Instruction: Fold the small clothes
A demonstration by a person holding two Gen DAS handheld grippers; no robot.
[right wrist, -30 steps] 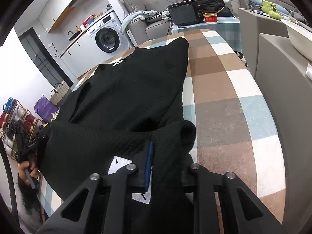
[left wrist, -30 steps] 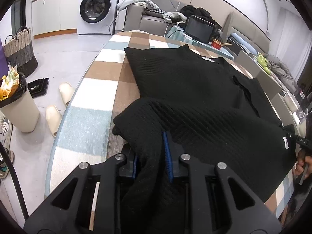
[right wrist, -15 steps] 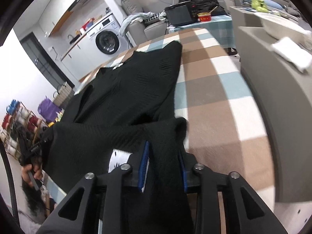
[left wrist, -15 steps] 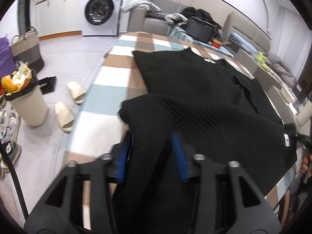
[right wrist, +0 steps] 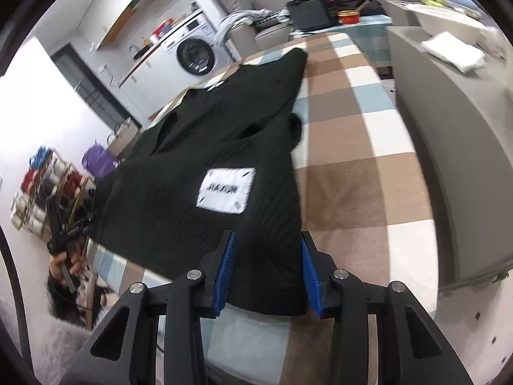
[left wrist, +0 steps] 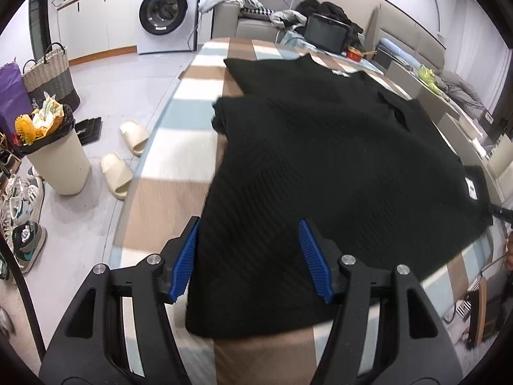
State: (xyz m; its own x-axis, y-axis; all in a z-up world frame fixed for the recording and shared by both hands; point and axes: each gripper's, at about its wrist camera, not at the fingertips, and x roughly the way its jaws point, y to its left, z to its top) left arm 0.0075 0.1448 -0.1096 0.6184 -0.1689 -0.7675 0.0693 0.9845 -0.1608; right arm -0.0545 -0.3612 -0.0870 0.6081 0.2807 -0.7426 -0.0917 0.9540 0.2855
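Both my claws stand spread over the near hem of the black sweater, gripping nothing.

The black sweater (left wrist: 320, 166) lies folded on the checked surface (left wrist: 179, 192), its near part doubled over the rest, with a white label (right wrist: 226, 189) facing up near my right side. My left claw (left wrist: 250, 256) has just been opening; its blue pads (left wrist: 184, 260) sit apart with the knit lying loose between them, not pressed. My right claw (right wrist: 267, 268) has likewise just been opening, its pads flanking the sweater's near corner without pinching it. From the right wrist view I can see the left claw's handle gripped in a hand (right wrist: 65, 264) at the far edge of the surface.
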